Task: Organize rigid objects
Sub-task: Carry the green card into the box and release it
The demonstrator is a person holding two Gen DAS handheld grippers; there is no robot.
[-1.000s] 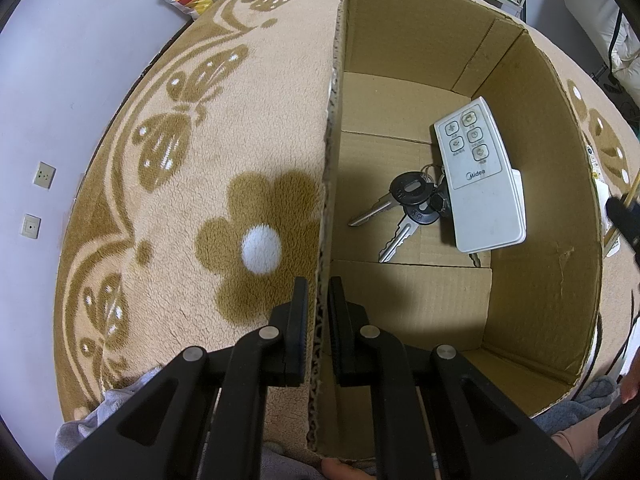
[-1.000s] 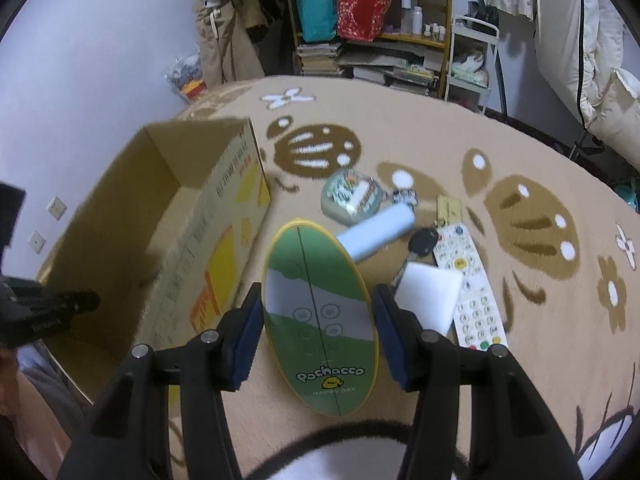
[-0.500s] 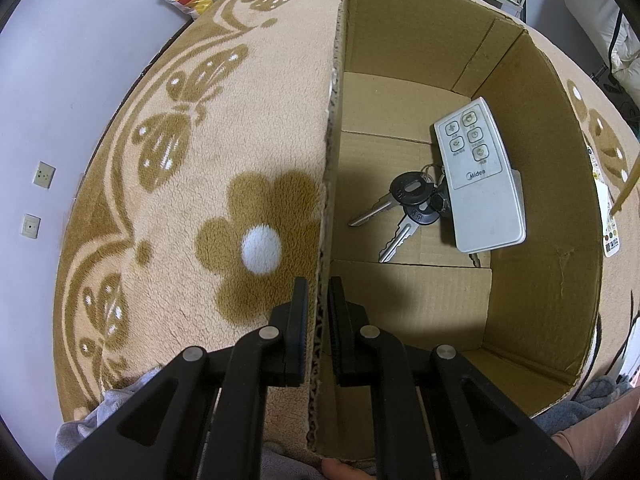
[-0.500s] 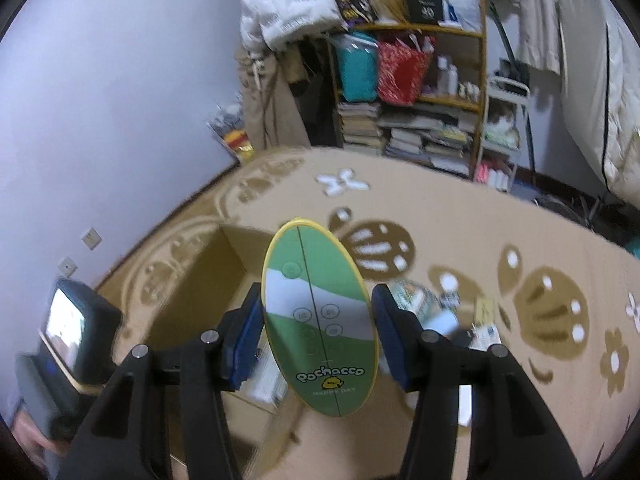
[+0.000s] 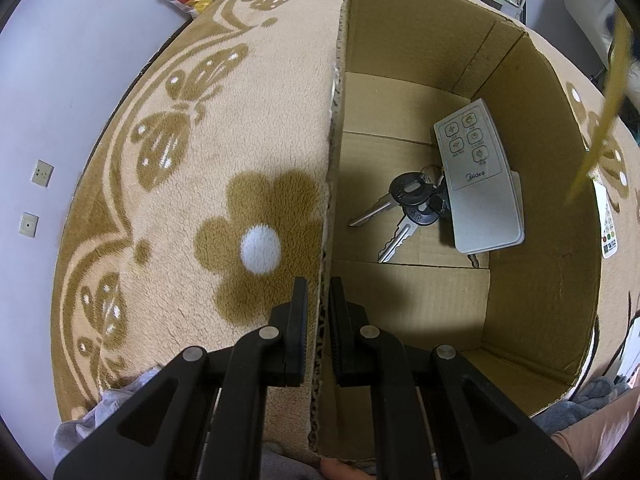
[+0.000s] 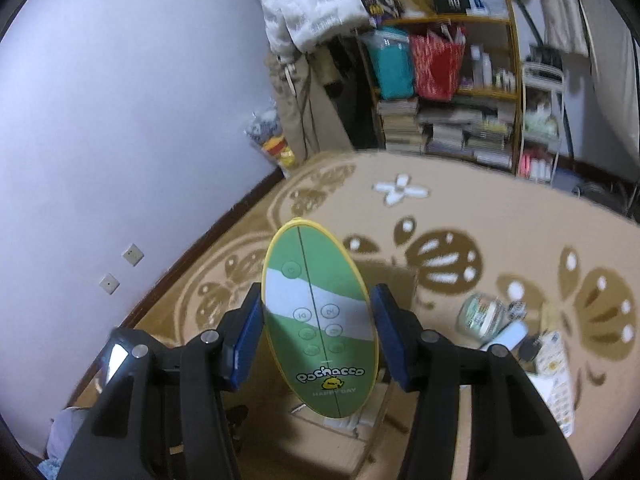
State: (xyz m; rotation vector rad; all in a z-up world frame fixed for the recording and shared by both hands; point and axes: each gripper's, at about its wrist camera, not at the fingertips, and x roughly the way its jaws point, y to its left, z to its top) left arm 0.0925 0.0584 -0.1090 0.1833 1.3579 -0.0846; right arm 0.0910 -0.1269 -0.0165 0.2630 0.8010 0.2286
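The left gripper (image 5: 318, 312) pinches the near wall of the cardboard box (image 5: 540, 240), one finger on each side. Inside the box lie a white remote (image 5: 478, 176) and a bunch of keys (image 5: 408, 204), touching. The right gripper (image 6: 316, 316) clamps a green oval Pochacco remote (image 6: 318, 320) upright above the carpet (image 6: 500, 220); other small items (image 6: 516, 328) lie to its right.

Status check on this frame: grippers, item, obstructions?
Left gripper clamped on box wall. Right gripper holding green oval remote above box. Keys, white remote inside; space free.
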